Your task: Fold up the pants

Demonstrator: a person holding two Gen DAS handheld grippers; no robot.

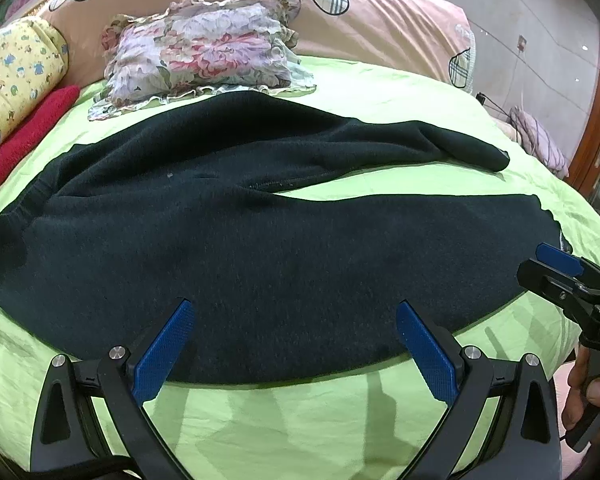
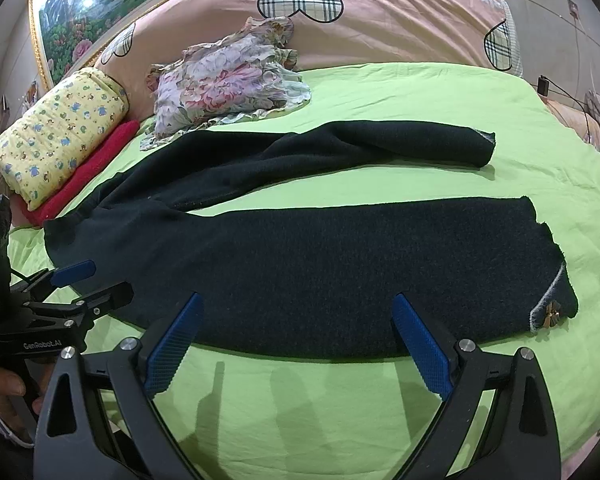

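Dark navy pants (image 1: 260, 248) (image 2: 340, 264) lie spread flat on a lime-green bed sheet (image 1: 308, 412) (image 2: 340, 400), waistband to the left, both legs running right and parted in a V. The near leg's cuff carries a small ornament (image 2: 550, 316). My left gripper (image 1: 296, 312) hovers open over the near edge of the hip area, nothing between its blue pads. My right gripper (image 2: 296, 308) stands open above the near leg's lower edge, also empty. Each gripper appears at the other view's side: the right gripper (image 1: 556, 268) and the left gripper (image 2: 84, 280).
A floral ruffled cloth (image 1: 204, 48) (image 2: 228, 84) lies behind the pants. A yellow printed bundle (image 2: 60, 140) rests on a red folded cloth (image 2: 88, 172) at the left. A pink quilt with plaid hearts (image 2: 340, 12) lines the back. A person's fingers (image 1: 588, 384) hold the handle.
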